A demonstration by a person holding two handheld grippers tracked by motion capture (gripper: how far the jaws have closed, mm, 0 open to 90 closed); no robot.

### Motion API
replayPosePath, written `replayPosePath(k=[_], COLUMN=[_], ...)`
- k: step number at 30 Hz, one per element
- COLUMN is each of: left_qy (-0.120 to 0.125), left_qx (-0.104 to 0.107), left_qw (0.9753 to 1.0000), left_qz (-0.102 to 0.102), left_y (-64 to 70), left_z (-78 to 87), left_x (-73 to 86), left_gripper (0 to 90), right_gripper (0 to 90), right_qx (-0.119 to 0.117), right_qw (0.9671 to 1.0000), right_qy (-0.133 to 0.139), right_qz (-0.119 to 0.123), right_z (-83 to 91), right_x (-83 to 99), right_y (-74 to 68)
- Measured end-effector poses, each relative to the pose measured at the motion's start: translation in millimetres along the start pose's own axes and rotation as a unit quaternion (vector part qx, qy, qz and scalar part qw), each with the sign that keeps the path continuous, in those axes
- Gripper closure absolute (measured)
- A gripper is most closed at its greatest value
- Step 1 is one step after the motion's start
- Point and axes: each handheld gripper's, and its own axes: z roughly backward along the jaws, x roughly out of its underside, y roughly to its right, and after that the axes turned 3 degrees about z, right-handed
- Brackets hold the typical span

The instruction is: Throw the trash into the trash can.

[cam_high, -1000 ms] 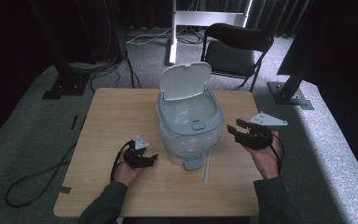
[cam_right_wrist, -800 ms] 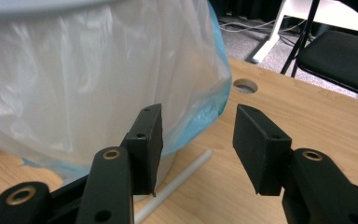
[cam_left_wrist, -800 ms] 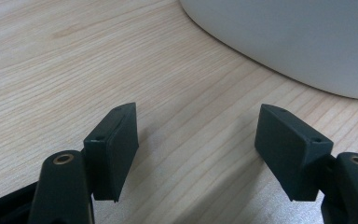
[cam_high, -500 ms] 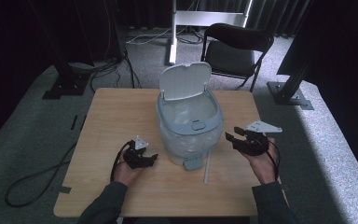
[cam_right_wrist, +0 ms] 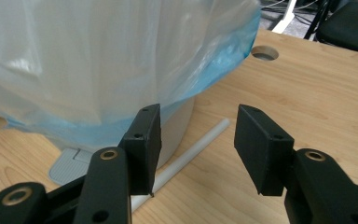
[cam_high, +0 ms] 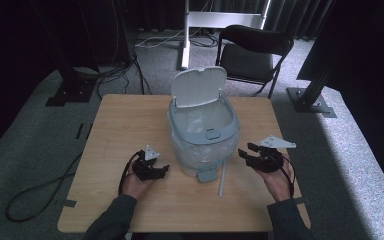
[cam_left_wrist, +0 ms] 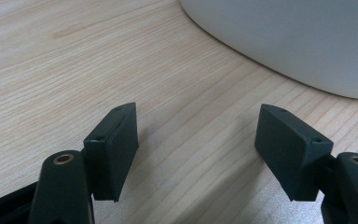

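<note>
Hovering with jaws spread, the right gripper [cam_high: 250, 152] is nearer the white rod [cam_high: 222, 177], which lies lengthwise just ahead, beside the bin [cam_high: 202, 135].

bins: 1 [cam_high: 203, 131] | white rods: 1 [cam_high: 222, 180] | tongs: 2 | chairs: 1 [cam_high: 252, 52]

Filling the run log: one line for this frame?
left gripper: open, empty | right gripper: open, empty | grey plastic pedal bin: lid up, liner fitted | white plastic rod: on table
</note>
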Motion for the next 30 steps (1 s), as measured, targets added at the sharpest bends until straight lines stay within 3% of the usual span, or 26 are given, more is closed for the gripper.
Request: replayPosePath(k=[12,30], left_qy=[0.0,0.0], left_qx=[0.0,0.0], left_qw=[1.0,1.0], left_qz=[0.0,0.0], left_y=[0.0,0.1], left_z=[0.0,0.0], left_x=[0.0,0.0], left_gripper=[30.2,30.2], right_gripper=[50.0,47.0], right_qx=[-0.005,-0.016], right_qw=[0.9998,0.9976], right_qy=[-0.013,-0.066], right_qz=[-0.012,0.011], right_z=[-17.7,-49.4], right_x=[18.1,43.3], right_y=[-1.3,-23.5])
